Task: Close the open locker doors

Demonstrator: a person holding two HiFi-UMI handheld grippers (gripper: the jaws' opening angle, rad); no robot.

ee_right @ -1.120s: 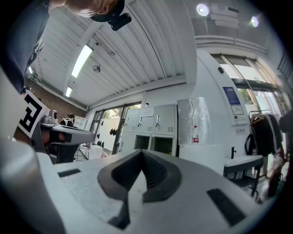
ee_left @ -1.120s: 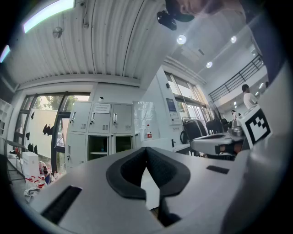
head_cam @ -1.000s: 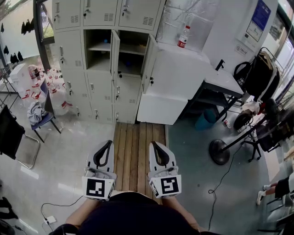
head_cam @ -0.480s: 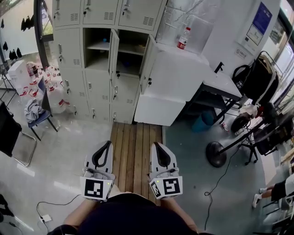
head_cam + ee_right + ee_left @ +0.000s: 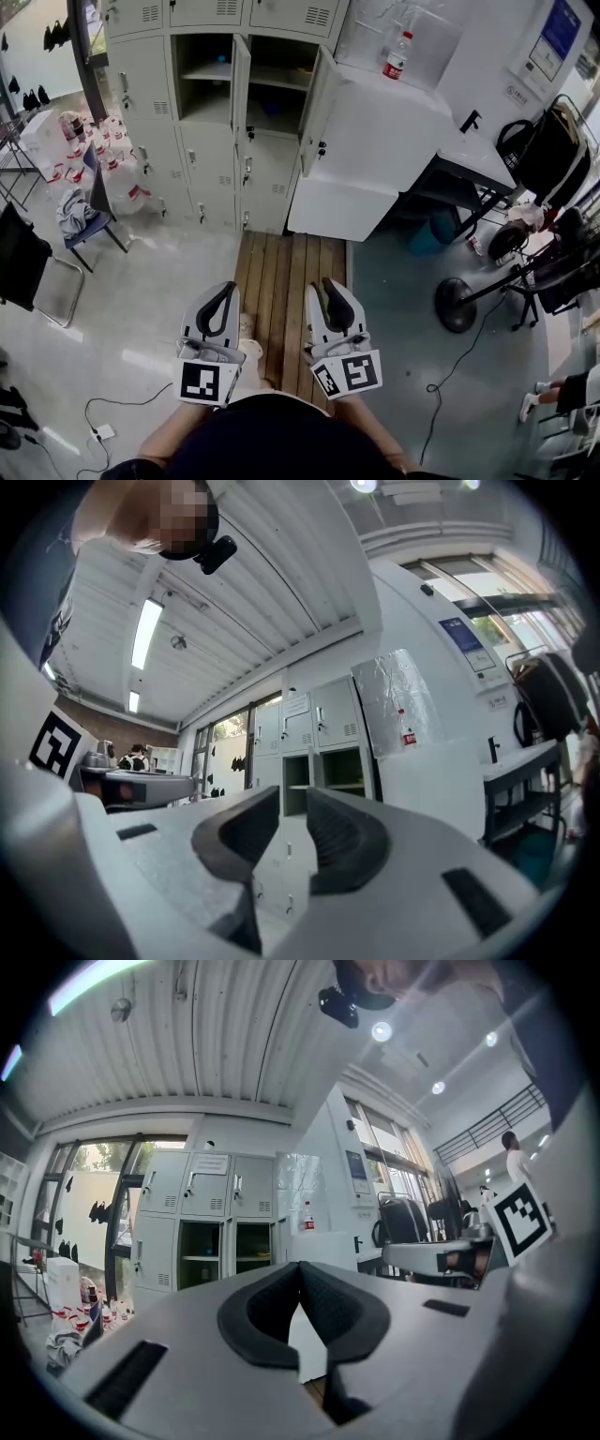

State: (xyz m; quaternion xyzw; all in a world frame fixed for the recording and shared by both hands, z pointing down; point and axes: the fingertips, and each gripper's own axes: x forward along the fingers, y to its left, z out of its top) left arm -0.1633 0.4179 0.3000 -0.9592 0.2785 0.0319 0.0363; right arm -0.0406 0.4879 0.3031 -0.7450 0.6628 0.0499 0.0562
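Locker doors (image 5: 240, 89), two of them, are seen ajar in the grey locker bank (image 5: 141, 94), well ahead of both grippers. The left gripper (image 5: 228, 287) is held closed and empty. The right gripper (image 5: 327, 281) jaws, just opened, are parted narrowly around nothing.

I see a red-labelled bottle (image 5: 398, 56) upright on a white counter (image 5: 384, 131), a wooden slat platform (image 5: 286, 272) on the floor, a clothes-draped chair (image 5: 94, 234) (far left) and a round stand base (image 5: 457, 305).

readable text: none | wall poster (image 5: 550, 42): print too small | bottle label (image 5: 395, 64): blurred | locker notice (image 5: 212, 1163): blurred
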